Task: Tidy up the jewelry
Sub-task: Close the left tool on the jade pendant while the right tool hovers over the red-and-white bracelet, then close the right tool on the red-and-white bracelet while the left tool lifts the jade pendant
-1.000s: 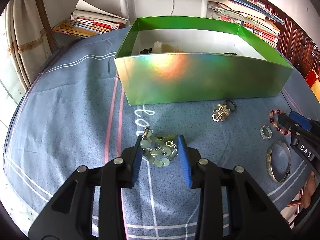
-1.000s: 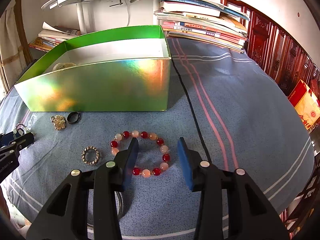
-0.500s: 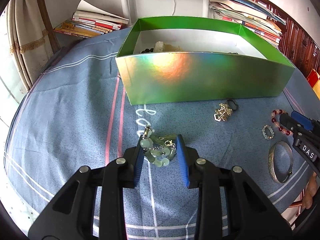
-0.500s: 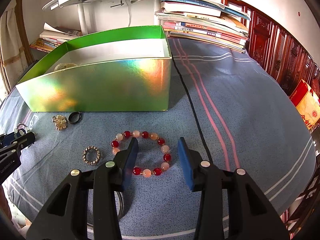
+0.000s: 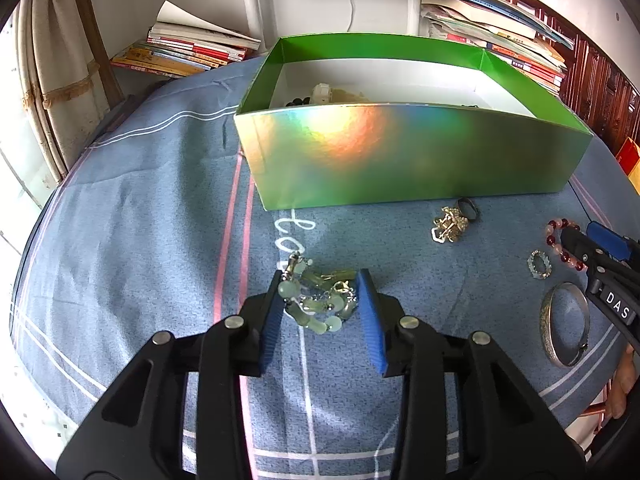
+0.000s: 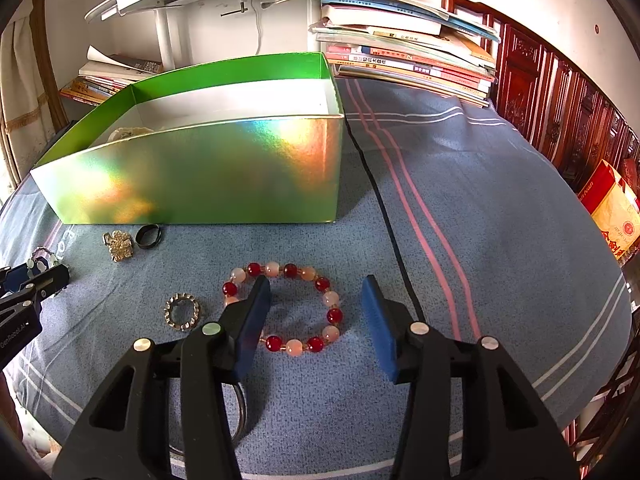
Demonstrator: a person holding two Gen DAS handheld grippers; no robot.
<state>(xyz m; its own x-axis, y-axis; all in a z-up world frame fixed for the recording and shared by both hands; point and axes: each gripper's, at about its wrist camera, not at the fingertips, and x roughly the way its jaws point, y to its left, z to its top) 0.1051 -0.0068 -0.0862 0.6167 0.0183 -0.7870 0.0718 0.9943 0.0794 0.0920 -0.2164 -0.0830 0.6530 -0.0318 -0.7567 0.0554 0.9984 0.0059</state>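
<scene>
A green jade bead bracelet (image 5: 316, 304) lies bunched on the blue cloth between the pads of my left gripper (image 5: 320, 280). Its jaws are opening, with a thin gap on the right side. A red and pink bead bracelet (image 6: 334, 314) lies flat in front of my right gripper (image 6: 315, 284). One finger stands inside the loop and the other outside it on the right; these jaws are opening too and press on nothing. The shiny green box (image 5: 400, 160) stands just beyond, holding a few pieces at its left end.
A gold brooch (image 6: 119, 245) and a black ring (image 6: 148, 236) lie by the box's front wall. A toothed silver ring (image 6: 183, 312) and a silver bangle (image 5: 564, 328) rest near the right gripper. Books are stacked behind; the cloth's edge runs close in front.
The left jaws narrowed around the green bracelet, then widened again. The right jaws spread a little wider over the red bracelet. Neither hand moved.
</scene>
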